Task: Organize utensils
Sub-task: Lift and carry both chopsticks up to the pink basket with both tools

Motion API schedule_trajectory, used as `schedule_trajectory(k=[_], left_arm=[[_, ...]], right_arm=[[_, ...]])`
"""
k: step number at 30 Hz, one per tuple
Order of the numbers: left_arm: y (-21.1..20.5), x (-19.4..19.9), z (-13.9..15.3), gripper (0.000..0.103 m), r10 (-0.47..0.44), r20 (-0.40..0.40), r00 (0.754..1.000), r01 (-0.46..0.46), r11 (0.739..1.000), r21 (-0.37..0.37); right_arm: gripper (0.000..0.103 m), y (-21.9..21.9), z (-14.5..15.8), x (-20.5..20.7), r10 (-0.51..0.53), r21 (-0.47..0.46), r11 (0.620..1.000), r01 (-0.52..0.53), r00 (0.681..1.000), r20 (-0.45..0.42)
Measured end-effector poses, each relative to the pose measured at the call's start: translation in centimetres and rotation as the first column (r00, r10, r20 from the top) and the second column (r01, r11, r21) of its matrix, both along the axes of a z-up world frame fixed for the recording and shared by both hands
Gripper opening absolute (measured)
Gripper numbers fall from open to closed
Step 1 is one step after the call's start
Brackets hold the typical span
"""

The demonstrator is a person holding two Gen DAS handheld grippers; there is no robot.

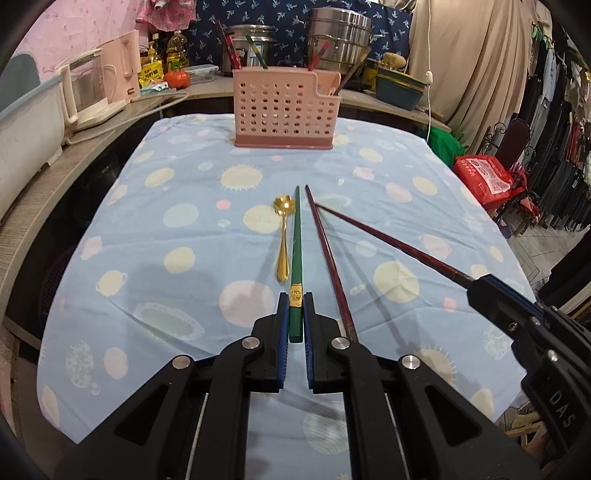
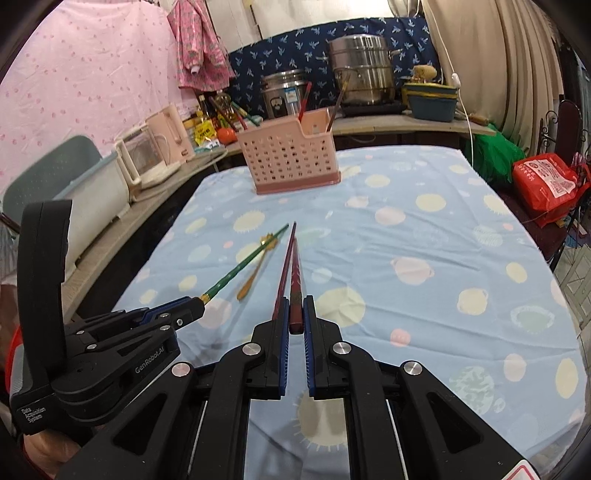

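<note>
Left tongs (image 1: 296,301) are clamped on the thick end of the green chopstick (image 1: 296,240), tip pointing toward the pink utensil basket (image 1: 284,110). Right tongs (image 2: 295,308) are clamped on the thick end of a dark red chopstick (image 2: 295,273), also aimed at the basket. From the left wrist view I see a second dark red chopstick (image 1: 328,258) lying on the bench cloth (image 1: 147,221), just right of the green one, and the gold spoon (image 1: 283,236) just left of it, bowl end toward the basket. Both held chopsticks look raised off the cloth, shadows visible below them. The basket sits at the far end of the bench, upright, with several chopsticks already standing in its compartments; I can't tell which compartment holds which. Beyond the basket, a rice cooker (image 1: 251,44) and a steel steamer pot (image 1: 340,33) are on the back counter. Kettle (image 1: 88,92) is well left of the basket.
</note>
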State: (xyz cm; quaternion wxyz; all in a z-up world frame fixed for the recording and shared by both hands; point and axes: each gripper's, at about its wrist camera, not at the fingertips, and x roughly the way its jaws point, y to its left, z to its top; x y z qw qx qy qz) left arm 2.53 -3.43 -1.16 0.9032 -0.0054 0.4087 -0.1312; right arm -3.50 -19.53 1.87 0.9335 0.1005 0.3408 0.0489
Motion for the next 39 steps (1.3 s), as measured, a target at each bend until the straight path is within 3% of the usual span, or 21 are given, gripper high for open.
schedule_trajectory(k=[11, 21, 39], left_arm=[[2.1, 1.0, 5.3, 0.007, 0.018, 0.053, 0.998, -0.016, 0.999, -0.045], [3.2, 3.5, 10.4, 0.007, 0.034, 0.168, 0.985, -0.025, 0.998, -0.053], [2.5, 14.5, 20.2, 0.007, 0.063, 0.320, 0.945, -0.026, 0.992, -0.121]], right_arm=[[0.007, -1.3, 5.8, 0.3, -0.025, 0.013, 1.000, 0.024, 0.991, 0.132], [0.007, -1.6, 10.1, 3.2, -0.017, -0.004, 1.000, 0.018, 0.974, 0.227], [0.007, -3.3, 17.6, 15.6, -0.036, 0.038, 0.999, 0.024, 0.936, 0.349]])
